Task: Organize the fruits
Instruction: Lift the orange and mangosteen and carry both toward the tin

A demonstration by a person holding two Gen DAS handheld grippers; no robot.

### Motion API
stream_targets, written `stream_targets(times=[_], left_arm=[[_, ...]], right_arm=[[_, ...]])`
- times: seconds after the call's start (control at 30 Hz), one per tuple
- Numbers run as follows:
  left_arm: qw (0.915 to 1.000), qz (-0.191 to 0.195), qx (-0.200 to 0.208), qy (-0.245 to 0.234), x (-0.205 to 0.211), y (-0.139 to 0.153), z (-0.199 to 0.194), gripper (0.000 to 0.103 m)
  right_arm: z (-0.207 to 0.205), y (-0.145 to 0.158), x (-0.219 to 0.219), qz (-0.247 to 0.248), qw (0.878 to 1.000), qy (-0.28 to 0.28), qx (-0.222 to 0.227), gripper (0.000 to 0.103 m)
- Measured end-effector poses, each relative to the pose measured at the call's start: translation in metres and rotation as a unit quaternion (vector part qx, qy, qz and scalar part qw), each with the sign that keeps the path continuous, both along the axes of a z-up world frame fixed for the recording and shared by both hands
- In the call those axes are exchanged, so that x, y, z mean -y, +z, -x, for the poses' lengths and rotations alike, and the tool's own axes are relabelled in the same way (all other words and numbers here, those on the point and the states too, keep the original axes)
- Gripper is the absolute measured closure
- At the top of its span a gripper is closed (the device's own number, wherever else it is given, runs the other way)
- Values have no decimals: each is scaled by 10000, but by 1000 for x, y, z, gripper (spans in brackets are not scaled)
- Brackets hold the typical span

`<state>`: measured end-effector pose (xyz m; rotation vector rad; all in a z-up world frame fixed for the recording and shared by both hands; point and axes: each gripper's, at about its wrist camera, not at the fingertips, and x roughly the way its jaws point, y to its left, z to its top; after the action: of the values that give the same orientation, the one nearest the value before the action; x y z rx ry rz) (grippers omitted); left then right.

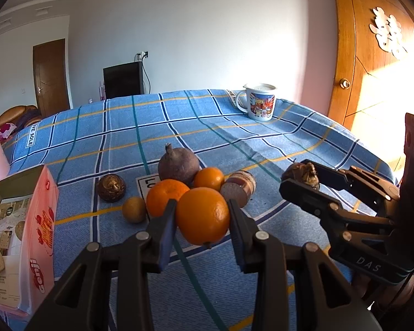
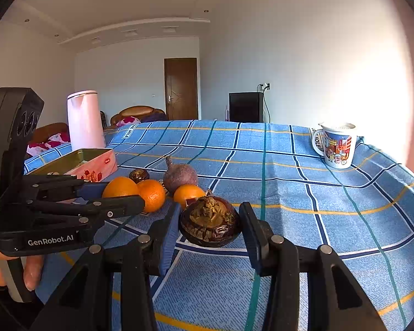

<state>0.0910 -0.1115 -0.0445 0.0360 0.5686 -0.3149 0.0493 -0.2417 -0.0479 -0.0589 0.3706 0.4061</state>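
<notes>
The left hand-held gripper (image 1: 202,215) clenches a large orange (image 1: 202,215) between its two fingers, lifted just above the blue checked cloth (image 1: 179,121) of the tabletop. Just beyond its fingertips lie a second orange (image 1: 167,196) and a smaller one (image 1: 209,178), with a purple round fruit (image 1: 178,165) behind them. To that gripper's left sit a small yellow-brown fruit (image 1: 134,209) and a dark mangosteen (image 1: 111,187); a cut, pale pink piece (image 1: 238,189) lies just right of the fingertips. Farther left stands an open pink biscuit tin (image 1: 38,220).

The right hand-held gripper (image 2: 209,222) grasps another mangosteen (image 2: 209,222), its dried calyx facing the camera, to the right of the fruit cluster. Well beyond it, to its right, stands a picture mug (image 2: 336,146); far to its left, a white kettle (image 2: 84,120).
</notes>
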Motion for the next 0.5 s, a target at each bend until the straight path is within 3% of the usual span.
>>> stream_targets(times=[0.5], left_arm=[[9993,14,364,88,-2,5,10,65]], right_arm=[[6,2,2,-91,9996,54,266,58]])
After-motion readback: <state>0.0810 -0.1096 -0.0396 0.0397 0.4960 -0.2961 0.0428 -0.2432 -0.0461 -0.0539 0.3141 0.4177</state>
